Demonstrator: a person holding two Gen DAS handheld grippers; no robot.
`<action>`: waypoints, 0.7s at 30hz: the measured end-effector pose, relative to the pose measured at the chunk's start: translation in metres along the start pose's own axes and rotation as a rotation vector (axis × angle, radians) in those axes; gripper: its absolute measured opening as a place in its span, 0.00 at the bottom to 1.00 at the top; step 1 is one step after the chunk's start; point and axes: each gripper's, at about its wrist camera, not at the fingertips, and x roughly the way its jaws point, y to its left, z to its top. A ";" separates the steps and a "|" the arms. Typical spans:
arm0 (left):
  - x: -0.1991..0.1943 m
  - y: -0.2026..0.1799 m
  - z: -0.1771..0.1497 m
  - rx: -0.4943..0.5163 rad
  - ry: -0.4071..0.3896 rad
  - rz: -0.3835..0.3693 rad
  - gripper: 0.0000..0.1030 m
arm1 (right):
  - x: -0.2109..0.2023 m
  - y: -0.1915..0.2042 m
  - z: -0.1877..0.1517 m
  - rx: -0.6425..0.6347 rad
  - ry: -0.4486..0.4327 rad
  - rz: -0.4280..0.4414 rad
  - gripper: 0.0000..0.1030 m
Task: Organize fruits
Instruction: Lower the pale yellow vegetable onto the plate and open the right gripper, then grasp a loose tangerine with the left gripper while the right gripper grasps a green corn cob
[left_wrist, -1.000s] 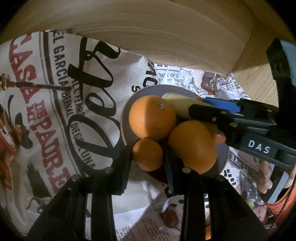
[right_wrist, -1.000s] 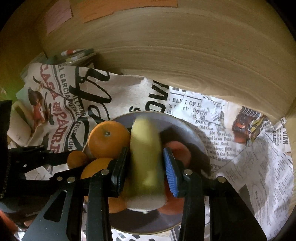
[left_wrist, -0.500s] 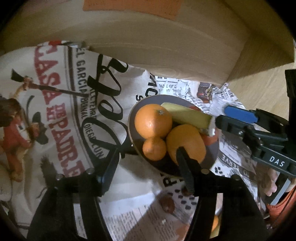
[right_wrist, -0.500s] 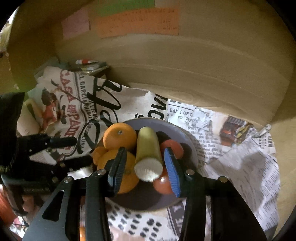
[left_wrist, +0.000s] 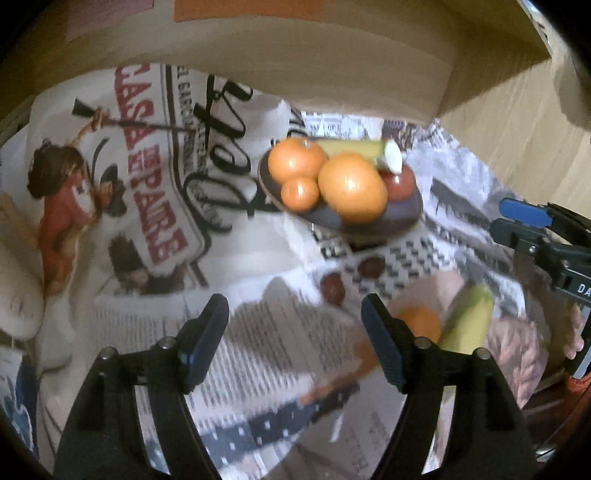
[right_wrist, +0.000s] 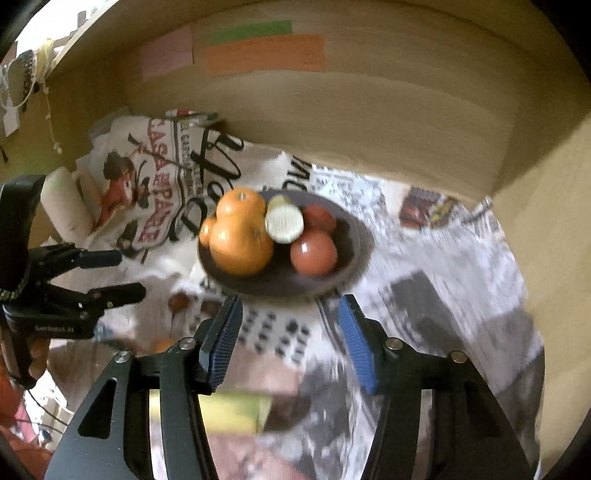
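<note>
Both the left tool (left_wrist: 295, 339) and right tool (right_wrist: 290, 339) gape, empty; glossy round oranges (right_wrist: 242, 245) fill a dark, perhaps ceramic, plate (right_wrist: 354, 240).

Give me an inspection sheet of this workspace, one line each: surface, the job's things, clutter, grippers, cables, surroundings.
Surface: crumpled printed newspaper sheets covering the table.
Job's things: dark round plate holding two large oranges, one small orange, two red tomatoes and a cut yellow-green corn piece; another orange and a yellow-green corn piece lie off the plate, blurred.
Clutter: two small brown round fruits on the paper near the plate; kind unclear.
Grippers: left hand-held gripper open, empty; right hand-held gripper open, empty.
Cables: nothing seen.
Surroundings: light wooden back panel with pink, green and orange paper notes.
</note>
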 end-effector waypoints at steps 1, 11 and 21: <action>0.000 -0.001 -0.004 0.001 0.006 0.001 0.72 | -0.002 0.000 -0.007 0.004 0.005 -0.004 0.52; 0.004 -0.017 -0.032 -0.013 0.043 -0.008 0.74 | -0.010 0.002 -0.058 0.036 0.076 0.006 0.53; 0.005 -0.037 -0.039 0.022 0.042 -0.019 0.75 | 0.005 0.000 -0.075 0.070 0.115 0.009 0.59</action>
